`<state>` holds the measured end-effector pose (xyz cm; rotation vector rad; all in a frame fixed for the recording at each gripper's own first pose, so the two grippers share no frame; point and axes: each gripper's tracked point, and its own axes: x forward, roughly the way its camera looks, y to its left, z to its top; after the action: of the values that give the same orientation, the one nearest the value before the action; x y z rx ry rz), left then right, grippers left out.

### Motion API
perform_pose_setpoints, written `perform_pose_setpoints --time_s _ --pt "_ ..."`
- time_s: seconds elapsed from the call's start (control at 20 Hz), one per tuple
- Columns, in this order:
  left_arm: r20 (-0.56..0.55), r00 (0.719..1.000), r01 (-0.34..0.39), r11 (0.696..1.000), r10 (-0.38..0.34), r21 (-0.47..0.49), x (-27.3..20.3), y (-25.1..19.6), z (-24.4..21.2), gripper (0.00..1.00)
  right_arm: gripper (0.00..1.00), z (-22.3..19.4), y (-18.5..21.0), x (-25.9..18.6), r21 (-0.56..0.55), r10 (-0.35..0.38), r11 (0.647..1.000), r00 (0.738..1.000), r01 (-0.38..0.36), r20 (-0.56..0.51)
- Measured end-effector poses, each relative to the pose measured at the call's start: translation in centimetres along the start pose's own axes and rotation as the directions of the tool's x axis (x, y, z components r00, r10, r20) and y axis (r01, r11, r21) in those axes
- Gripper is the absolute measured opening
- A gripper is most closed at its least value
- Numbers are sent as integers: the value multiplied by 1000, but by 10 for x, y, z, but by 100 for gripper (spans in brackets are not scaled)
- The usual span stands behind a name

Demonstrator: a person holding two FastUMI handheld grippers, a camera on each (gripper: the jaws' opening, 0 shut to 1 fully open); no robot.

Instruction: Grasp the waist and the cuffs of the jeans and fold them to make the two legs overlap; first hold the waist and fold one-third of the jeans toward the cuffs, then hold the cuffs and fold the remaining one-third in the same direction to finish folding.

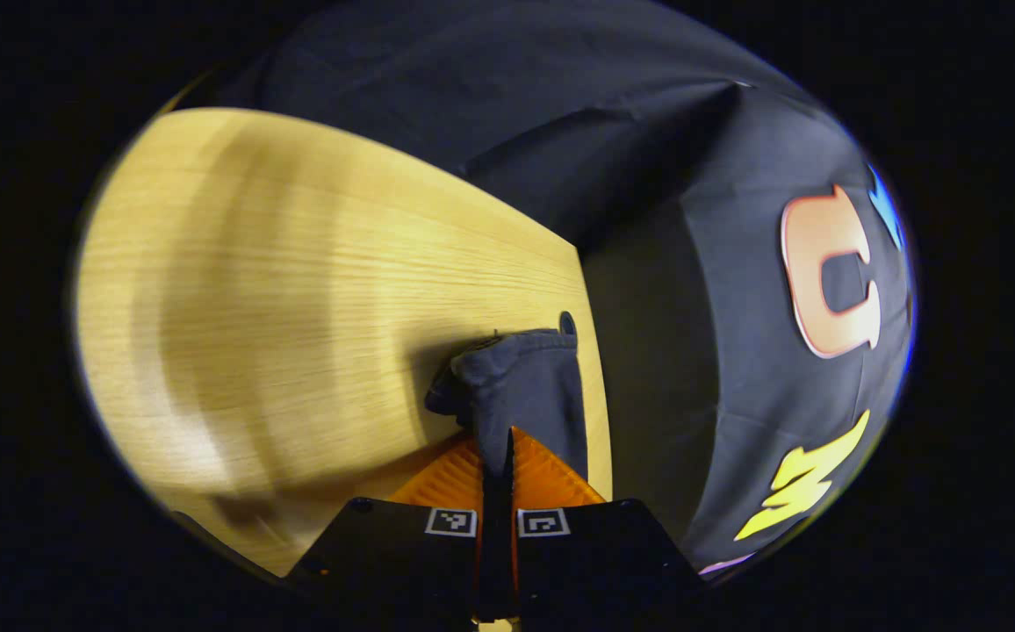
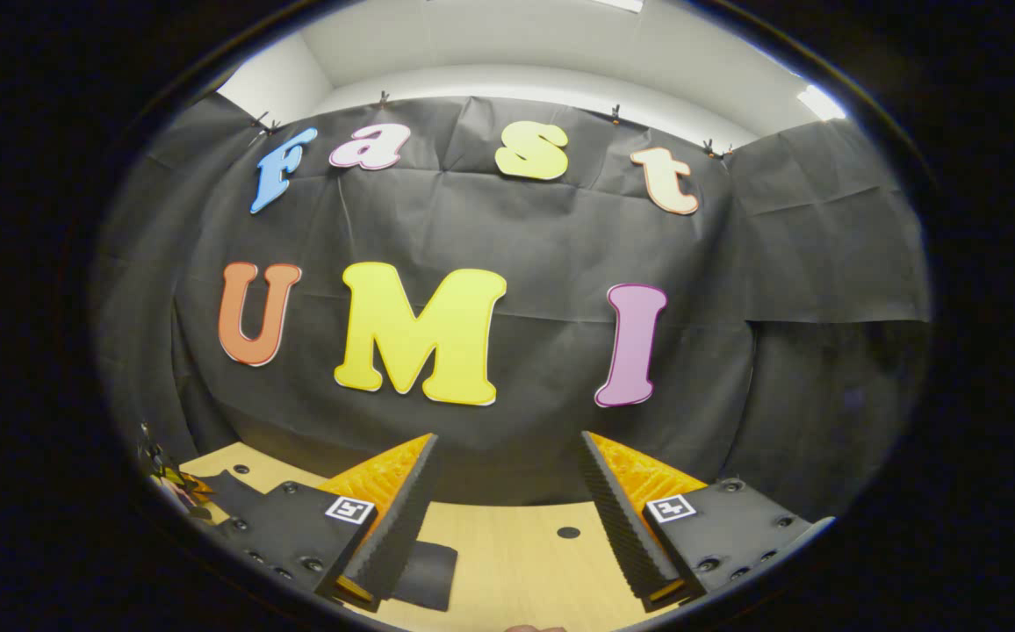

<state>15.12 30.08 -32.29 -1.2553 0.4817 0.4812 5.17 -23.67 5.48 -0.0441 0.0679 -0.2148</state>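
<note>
In the left gripper view my left claw (image 1: 508, 456) is closed, its two fingers pressed together on a fold of the dark jeans (image 1: 521, 391). The cloth rises out of the pinch as a bunched, rounded lump that stands just ahead of the fingertips and hangs over the pale wooden surface (image 1: 297, 290). The bundle sits close to the surface's far right edge, and a small dark round hole (image 1: 567, 322) in the wood shows right behind the top of the cloth. I cannot tell from here whether I hold the waist or a cuff. The wood is smeared with broad blurred bands of light and shade, and a shadow lies under and to the left of the bundle. Beyond the edge hangs the black booth wall (image 1: 736, 290). In the right gripper view my right claw (image 2: 507, 509) is wide open, fingers spread well apart with nothing between them, pointing level towards the booth wall (image 2: 560, 228) above the far part of the surface (image 2: 507, 562). A dark piece of the jeans (image 2: 424, 575) lies flat on the wood just beside and partly behind my left-hand finger, apart from the gap between the fingers. A small dark hole (image 2: 568, 532) in the wood sits between the fingers, nearer the right one.
</note>
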Motion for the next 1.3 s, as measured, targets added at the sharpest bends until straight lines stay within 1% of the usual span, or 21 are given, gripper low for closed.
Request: perform_pose_setpoints --time_s 0.1,0.15,0.25,0.3,0.45,0.55,0.65,0.75,0.8,0.85,0.95,1.1,1.2,1.3 --pt "29 999 21 994 -24 107 -12 -31 4 3 94 -3 -2 -1 11 0 1000 1000 0 -8" --pt "52 997 41 985 -50 166 -19 -51 6 3 94 -4 -3 -3 19 4 1000 1000 -4 -10" --pt "71 993 71 954 -96 291 -31 -90 -4 3 94 -5 -9 -5 14 -3 1000 1000 3 -8" --pt "63 992 83 939 -110 334 -34 -105 -14 3 94 -5 -12 -8 13 -7 1000 1000 7 -7" --pt "48 986 123 901 -157 415 -46 -145 -36 3 94 -6 -25 -15 27 -27 999 1000 27 -6" --pt "28 982 152 864 -189 480 -51 -165 -57 3 94 -9 -36 -19 35 -41 999 999 41 -9" --pt "-35 980 187 839 -198 511 -55 -180 -91 3 94 -14 -46 -25 55 -52 997 998 53 -20" --pt "-80 972 229 807 -222 545 -63 -197 -126 3 94 -18 -57 -29 74 -63 995 998 65 -30" --pt "-103 968 248 785 -230 568 -65 -203 -144 3 94 -20 -62 -32 74 -69 995 997 71 -32" --pt "-124 964 263 759 -236 596 -68 -209 -160 3 96 -21 -68 -35 70 -77 994 996 79 -34" --pt "-153 956 287 701 -250 653 -74 -222 -193 3 96 -20 -82 -41 66 -95 993 995 97 -33" --pt "-201 942 329 617 -268 715 -80 -241 -242 3 99 -20 -102 -51 70 -125 989 992 127 -36" --pt "-241 932 355 555 -270 752 -84 -246 -275 3 99 -19 -112 -55 71 -146 986 988 149 -44" --pt "-283 923 380 499 -262 779 -85 -243 -309 3 99 -17 -125 -61 66 -169 983 984 172 -49"
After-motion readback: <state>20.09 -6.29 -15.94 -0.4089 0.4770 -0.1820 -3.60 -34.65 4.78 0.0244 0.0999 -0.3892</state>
